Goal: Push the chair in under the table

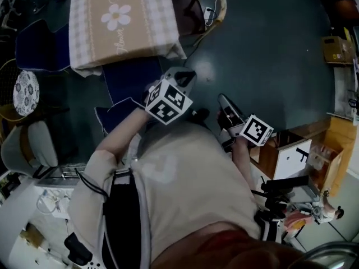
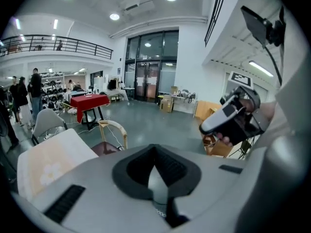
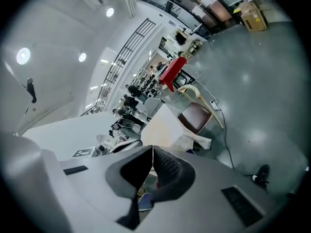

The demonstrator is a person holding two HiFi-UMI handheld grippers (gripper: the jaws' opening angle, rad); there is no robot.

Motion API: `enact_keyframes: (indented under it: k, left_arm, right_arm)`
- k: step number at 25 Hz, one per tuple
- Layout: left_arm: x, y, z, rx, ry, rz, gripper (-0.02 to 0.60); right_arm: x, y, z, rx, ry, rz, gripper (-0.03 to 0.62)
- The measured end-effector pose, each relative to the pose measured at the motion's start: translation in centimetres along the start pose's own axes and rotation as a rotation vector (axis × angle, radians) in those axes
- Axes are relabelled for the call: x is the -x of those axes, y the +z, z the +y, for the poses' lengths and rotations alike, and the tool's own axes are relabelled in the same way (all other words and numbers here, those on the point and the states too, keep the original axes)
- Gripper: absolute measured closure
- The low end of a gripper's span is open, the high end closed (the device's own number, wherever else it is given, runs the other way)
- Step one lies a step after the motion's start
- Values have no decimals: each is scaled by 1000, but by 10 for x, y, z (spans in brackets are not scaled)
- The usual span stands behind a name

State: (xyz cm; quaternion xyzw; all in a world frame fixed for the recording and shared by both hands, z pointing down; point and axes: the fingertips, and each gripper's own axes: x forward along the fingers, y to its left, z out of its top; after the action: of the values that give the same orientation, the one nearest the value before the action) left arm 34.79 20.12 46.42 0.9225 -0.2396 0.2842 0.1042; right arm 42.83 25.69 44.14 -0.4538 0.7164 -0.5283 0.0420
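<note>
Low in the middle of the head view, the left gripper (image 1: pixel 187 76) and right gripper (image 1: pixel 223 101) are both squeezed fully together with nothing between the jaws (a blunt closed tip suits shoving better than pinching, I'd judge). They are held out before the person's chest, aimed up the frame and well apart from the chair (image 1: pixel 197 9). It stands at top centre, its dark seat just beside the right edge of the cloth-covered table (image 1: pixel 120 21), so it looks not yet pushed in.
</note>
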Motion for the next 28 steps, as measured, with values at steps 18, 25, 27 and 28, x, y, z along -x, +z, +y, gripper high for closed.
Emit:
enact_keyframes:
  k: [18, 25, 27, 28]
  left_arm:
    - [-67, 71, -78, 65, 375, 78, 574]
    - [-54, 68, -90, 194, 490, 96, 574]
    - [-52, 71, -80, 204, 504, 92, 574]
    - [-52, 72, -74, 203, 504, 88, 574]
  right_arm:
    - [54, 91, -90, 63, 309, 240, 583]
    - [51, 82, -90, 77, 358, 376, 583]
    - [43, 84, -84, 70, 385, 394, 583]
    - [39, 85, -83, 82, 373, 399, 583]
